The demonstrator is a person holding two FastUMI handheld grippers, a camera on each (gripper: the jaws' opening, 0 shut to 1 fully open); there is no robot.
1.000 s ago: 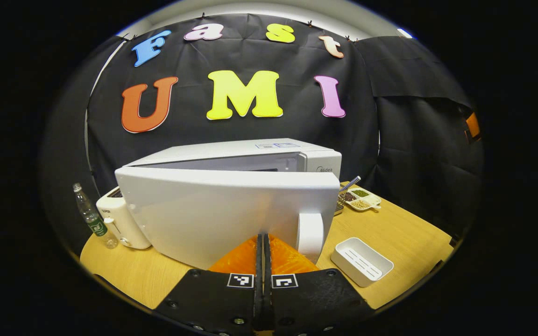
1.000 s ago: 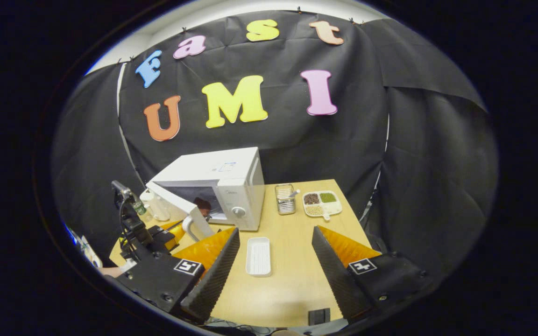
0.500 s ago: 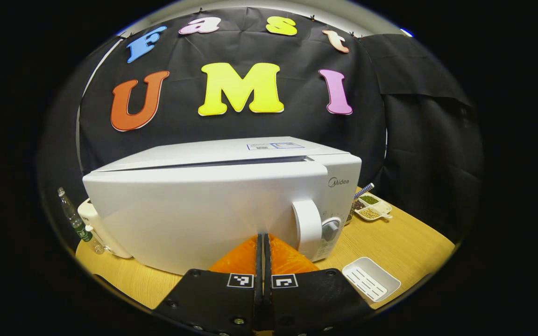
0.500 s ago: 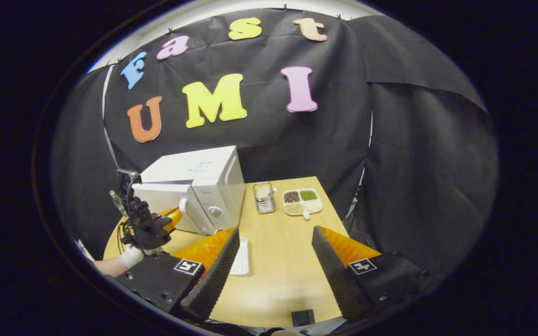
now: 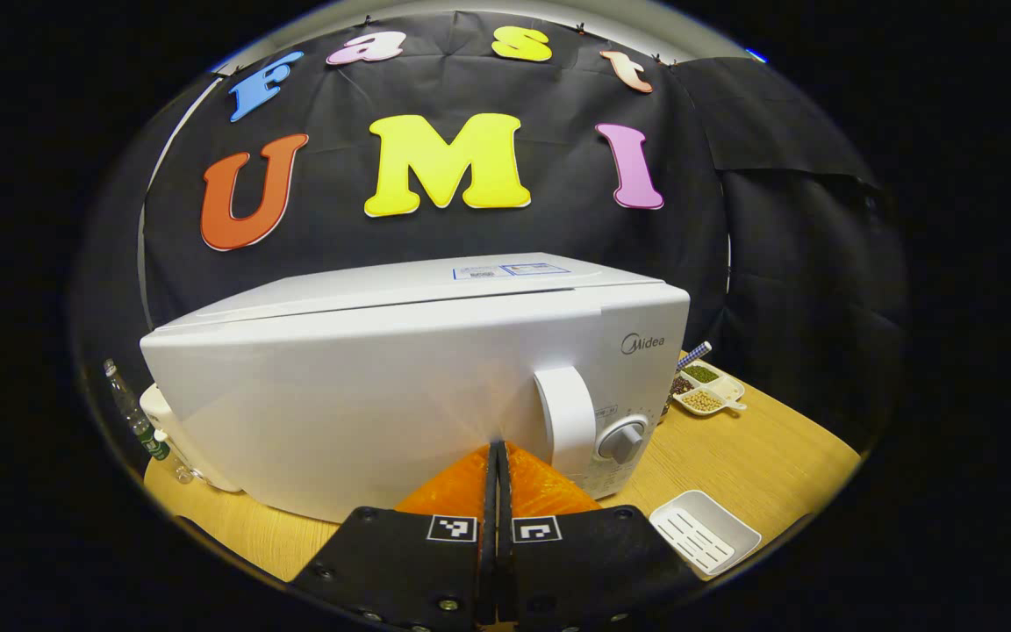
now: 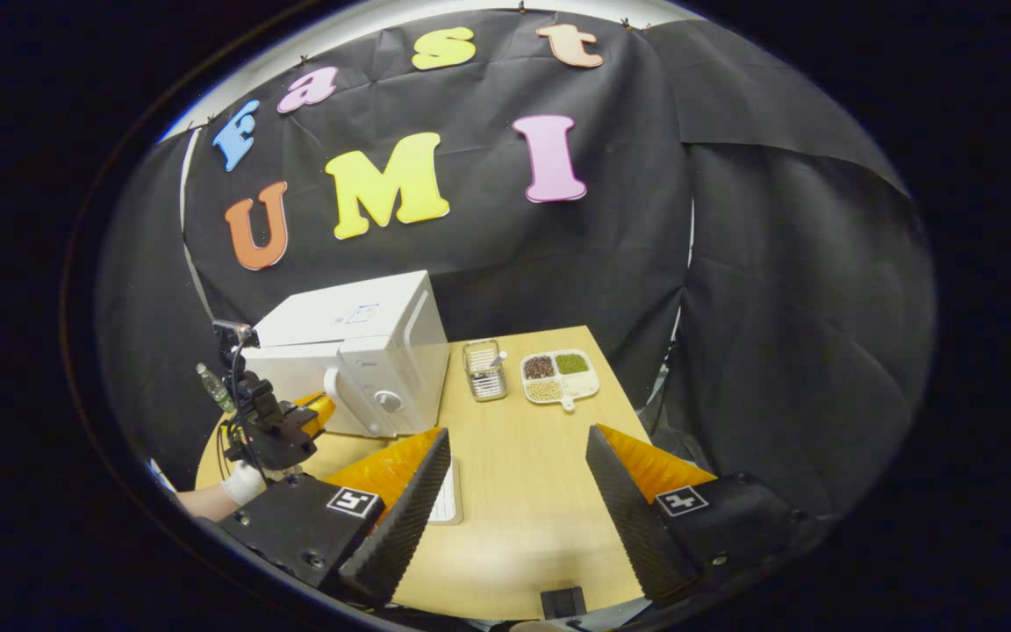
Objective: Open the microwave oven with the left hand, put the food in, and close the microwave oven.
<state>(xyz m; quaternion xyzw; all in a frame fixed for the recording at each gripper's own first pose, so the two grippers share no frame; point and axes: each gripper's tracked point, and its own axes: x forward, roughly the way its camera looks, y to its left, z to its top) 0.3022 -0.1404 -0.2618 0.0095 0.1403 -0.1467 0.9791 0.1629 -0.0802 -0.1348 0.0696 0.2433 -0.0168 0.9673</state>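
Note:
The white microwave (image 5: 383,386) stands on the wooden table (image 5: 760,456) with its door flush against the body. My left gripper (image 5: 497,448) is shut with nothing between its fingers, and its tips rest against the door face just left of the white handle (image 5: 565,421). A dial (image 5: 624,439) sits right of the handle. In the right gripper view the microwave (image 6: 356,351) is at the left, and the left gripper (image 6: 317,405) touches its door, held by a gloved hand (image 6: 242,483). My right gripper (image 6: 517,434) hangs open over the table, holding nothing.
A white slotted tray (image 5: 706,542) lies on the table in front of the microwave. A divided dish of beans (image 6: 558,376) and a metal basket (image 6: 483,369) stand behind, to the right. A plastic bottle (image 5: 132,412) and a white appliance (image 5: 159,408) stand left of the microwave.
The microwave door has swung from half open to flush with the body, with my shut left gripper against it. My right gripper has drawn back and turned a little rightward.

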